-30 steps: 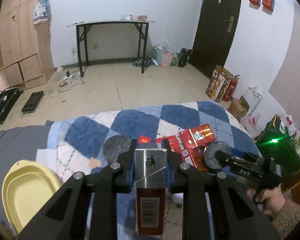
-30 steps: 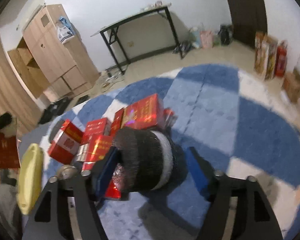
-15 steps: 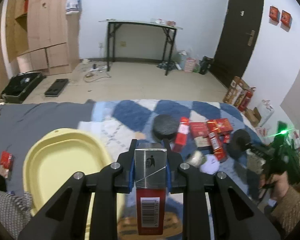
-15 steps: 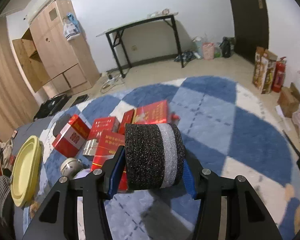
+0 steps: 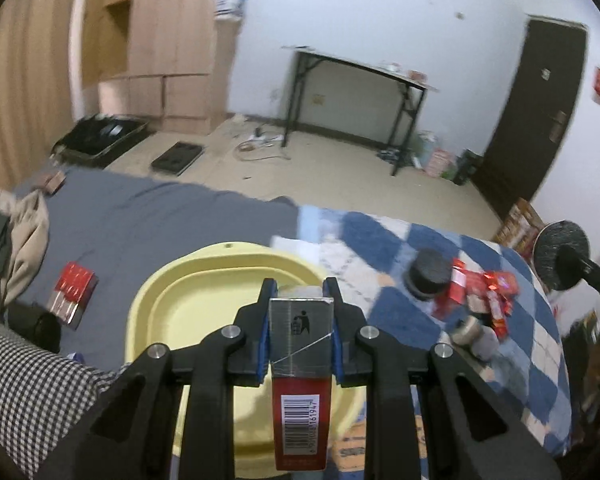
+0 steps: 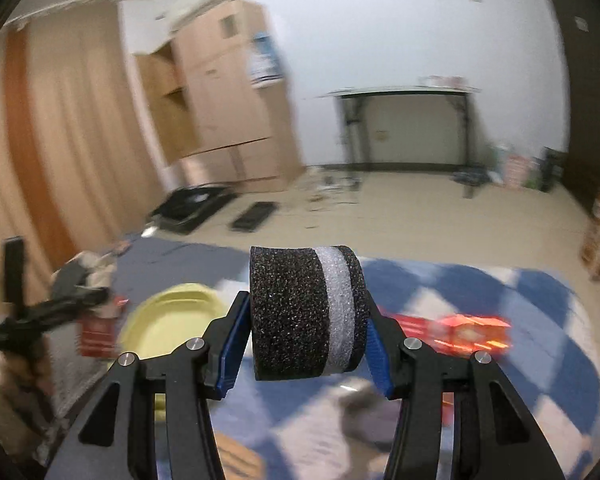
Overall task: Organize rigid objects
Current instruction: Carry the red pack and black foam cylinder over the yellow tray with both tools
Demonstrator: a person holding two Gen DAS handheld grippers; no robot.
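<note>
My left gripper is shut on a silver and red carton with a barcode, held over the yellow basin on the bed. My right gripper is shut on a black foam roll with a white band, raised above the blue checked blanket. That roll also shows at the right edge of the left wrist view. The basin lies low and left in the right wrist view. A second black roll and several red boxes sit on the blanket.
A red box lies on the grey sheet left of the basin. A checked sleeve fills the lower left. Clothes are heaped at the far left. Beyond the bed are bare floor, a black table and a wooden wardrobe.
The left gripper has carried the carton leftward from above the blanket to above the basin. The right gripper closed on the foam roll, lifted it off the blanket and swung left.
</note>
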